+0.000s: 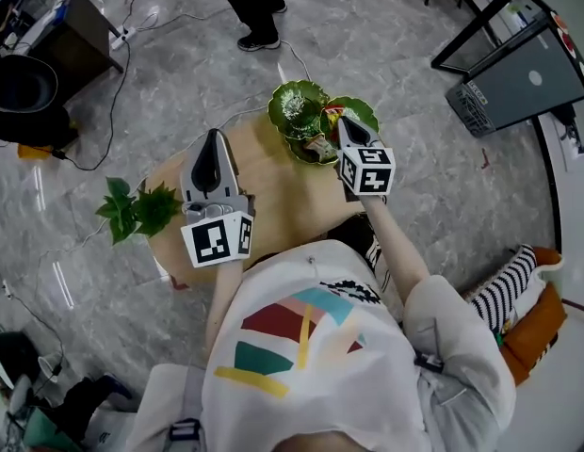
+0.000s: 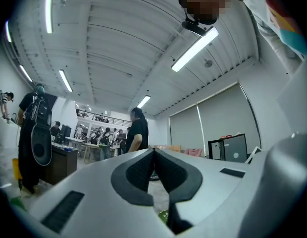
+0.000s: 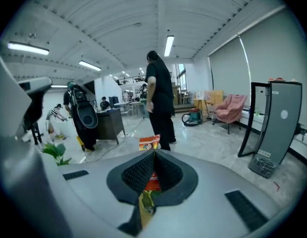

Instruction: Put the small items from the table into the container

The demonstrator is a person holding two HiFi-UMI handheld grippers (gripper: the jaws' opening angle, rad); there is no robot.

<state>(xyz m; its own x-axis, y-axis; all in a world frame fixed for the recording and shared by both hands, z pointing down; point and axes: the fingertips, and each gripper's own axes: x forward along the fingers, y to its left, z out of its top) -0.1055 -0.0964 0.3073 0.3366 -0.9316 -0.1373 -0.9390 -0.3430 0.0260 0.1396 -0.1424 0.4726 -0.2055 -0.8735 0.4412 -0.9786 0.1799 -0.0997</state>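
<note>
Risk, release point: The right gripper (image 1: 343, 121) hangs over the near rim of the green leaf-shaped dish (image 1: 297, 97). Opening here could drop the load on the rim, and it could slide back onto the table (image 1: 283, 196).
Risk, cling: The load is a thin packet pinched flat. It may stick to one pad on release and be carried back out of the dish.
Risk, dish shift: The dish looks shallow and light, and it sits at the table's far edge. A knock from the jaws could push it over that edge.
Container: The dish is made of overlapping leaf shapes and sits right of centre on the far edge.
Contents: A mixed-colour item shows at the near rim, under the right gripper. Whether it lies in the dish or is the held packet cannot be told.
Right gripper state: The jaws are clamped on a snack packet (image 3: 149, 144). Its orange-red end sticks out past the tips and its yellow-green end hangs below.
Left gripper (image 1: 214, 137) state: The jaws are pressed together with nothing between them. It is over the table's left part, well apart from the dish.
Task item location: The packet is in the right gripper, above the dish.
Nearby: A green plant (image 1: 137, 210) stands beside the table's left edge.
</note>
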